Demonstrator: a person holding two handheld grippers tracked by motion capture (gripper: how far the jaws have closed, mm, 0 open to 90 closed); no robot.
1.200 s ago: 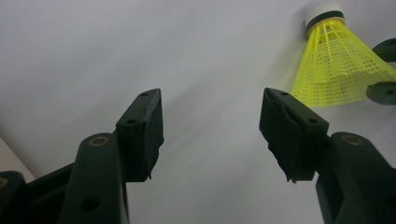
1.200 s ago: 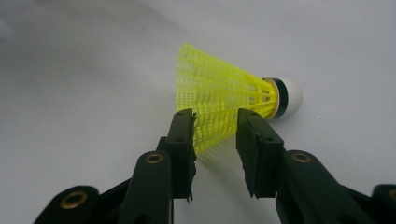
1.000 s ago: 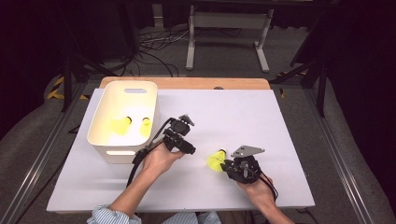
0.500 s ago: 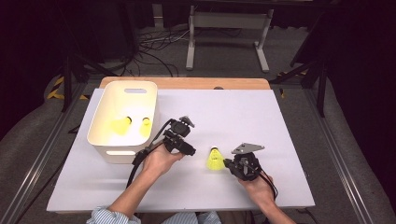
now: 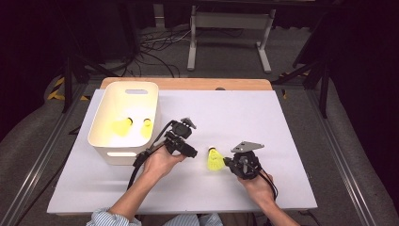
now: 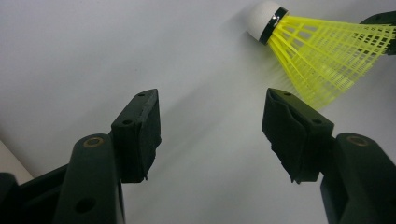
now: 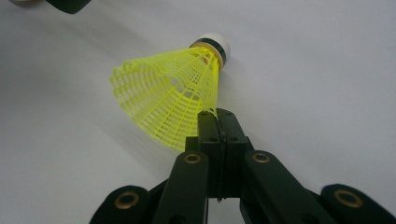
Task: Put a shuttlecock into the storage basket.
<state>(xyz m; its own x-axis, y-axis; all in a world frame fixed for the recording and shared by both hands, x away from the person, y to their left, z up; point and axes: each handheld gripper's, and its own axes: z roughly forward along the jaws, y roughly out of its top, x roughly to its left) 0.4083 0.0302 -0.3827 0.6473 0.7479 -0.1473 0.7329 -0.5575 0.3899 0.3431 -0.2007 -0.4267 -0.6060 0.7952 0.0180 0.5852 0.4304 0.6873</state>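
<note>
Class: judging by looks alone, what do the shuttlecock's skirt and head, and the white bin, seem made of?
Shuttlecock: skirt looks like yellow moulded plastic mesh; its open lattice shows. Head appears white, matte, maybe foam or cork, with a dark band. Bin: apparently smooth white plastic, with rounded corners and cut-out handles.

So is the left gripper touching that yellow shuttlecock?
Apart. In the left gripper view, the left gripper stands open with bare table between its jaws, and the shuttlecock lies beyond them. The right gripper pinches the skirt's rim.
</note>
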